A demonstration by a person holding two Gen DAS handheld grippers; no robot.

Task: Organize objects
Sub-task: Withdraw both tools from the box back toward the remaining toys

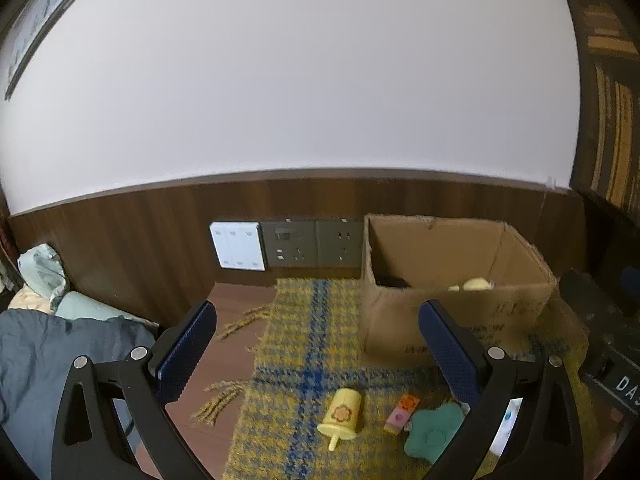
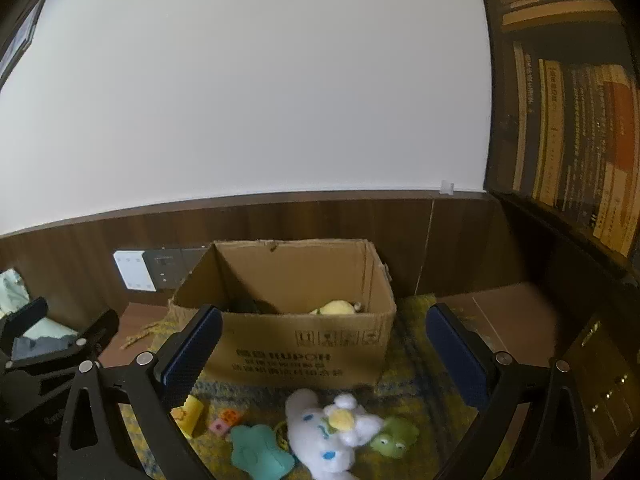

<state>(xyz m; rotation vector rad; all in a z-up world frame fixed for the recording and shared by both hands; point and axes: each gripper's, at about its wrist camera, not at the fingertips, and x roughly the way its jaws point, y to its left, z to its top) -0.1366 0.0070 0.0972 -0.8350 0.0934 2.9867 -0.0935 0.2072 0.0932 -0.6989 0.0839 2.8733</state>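
With both the left gripper (image 1: 316,344) and right gripper (image 2: 324,350) spread wide and empty, the small toys (image 2: 324,432) lay crowded just near of the cardboard box (image 2: 288,344), so a grab risked pinching two together.

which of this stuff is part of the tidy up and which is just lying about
Job: cardboard box, white plush, green frog toy, teal flower, yellow popsicle toy, small orange-pink block.
Lying about: books, wall switches, bedding.
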